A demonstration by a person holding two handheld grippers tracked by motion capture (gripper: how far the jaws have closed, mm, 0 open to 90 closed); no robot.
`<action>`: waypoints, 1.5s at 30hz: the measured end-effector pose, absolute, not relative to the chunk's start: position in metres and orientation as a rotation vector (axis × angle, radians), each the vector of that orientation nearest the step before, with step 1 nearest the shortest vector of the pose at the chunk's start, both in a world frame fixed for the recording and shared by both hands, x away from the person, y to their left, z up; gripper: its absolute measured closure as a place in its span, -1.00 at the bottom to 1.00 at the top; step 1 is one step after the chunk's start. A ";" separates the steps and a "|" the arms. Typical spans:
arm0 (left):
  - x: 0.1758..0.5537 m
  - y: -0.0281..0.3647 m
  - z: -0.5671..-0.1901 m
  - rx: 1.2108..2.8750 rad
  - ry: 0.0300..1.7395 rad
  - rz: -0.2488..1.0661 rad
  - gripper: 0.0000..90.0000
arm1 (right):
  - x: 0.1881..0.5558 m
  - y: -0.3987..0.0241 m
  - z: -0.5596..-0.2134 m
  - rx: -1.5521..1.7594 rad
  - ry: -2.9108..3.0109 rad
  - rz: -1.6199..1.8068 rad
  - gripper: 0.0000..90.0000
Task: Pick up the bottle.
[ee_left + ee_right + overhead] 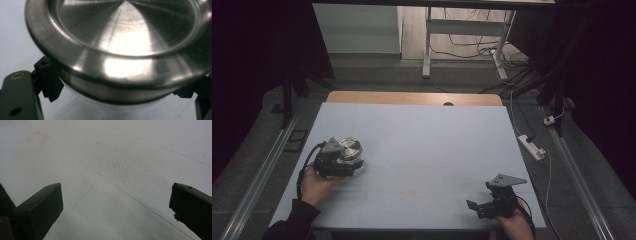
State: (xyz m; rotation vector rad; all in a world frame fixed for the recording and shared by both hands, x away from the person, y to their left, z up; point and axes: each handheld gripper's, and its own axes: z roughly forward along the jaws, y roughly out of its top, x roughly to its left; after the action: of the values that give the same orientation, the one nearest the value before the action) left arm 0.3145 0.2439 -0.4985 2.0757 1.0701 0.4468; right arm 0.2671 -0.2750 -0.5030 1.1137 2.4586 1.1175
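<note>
Two grippers work over the pale table point(422, 145), one in each of the person's hands. The left gripper point(343, 162) sits near the table's left edge, about midway between its near and far ends, and its jaws are clamped on a round steel lid point(350, 148). In the left gripper view the lid point(120, 47) looms close, its shiny brushed top and rolled rim tilted toward the camera, with a black jaw pressed against its lower edge on each side. A thin whitish band shows beneath the steel rim; what it belongs to cannot be told. Whether the lid touches the table or hangs just above it cannot be told either.

The right gripper point(486, 206) lies close to the table's near right corner, well apart from the lid, a grey three-cornered plate on its top. Its jaws stand wide apart with nothing between them, and in the right gripper view only the table's point(120, 170) grainy surface lies between them.
</note>
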 end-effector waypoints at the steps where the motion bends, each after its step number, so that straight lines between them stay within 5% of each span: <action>1: 0.315 0.242 -0.497 2.076 1.063 0.444 -0.66 | 0.267 -0.275 -0.503 1.114 2.459 1.118 -1.00; 45: 0.338 0.117 -0.458 2.172 0.673 0.330 -0.66 | 0.267 -0.275 -0.503 1.104 2.462 1.125 -1.00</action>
State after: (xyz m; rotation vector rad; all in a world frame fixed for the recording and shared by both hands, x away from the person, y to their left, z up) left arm 0.3375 0.1175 -0.4580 2.1717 0.6734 0.3296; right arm 0.2670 -0.2754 -0.5031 1.1038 2.4624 1.1254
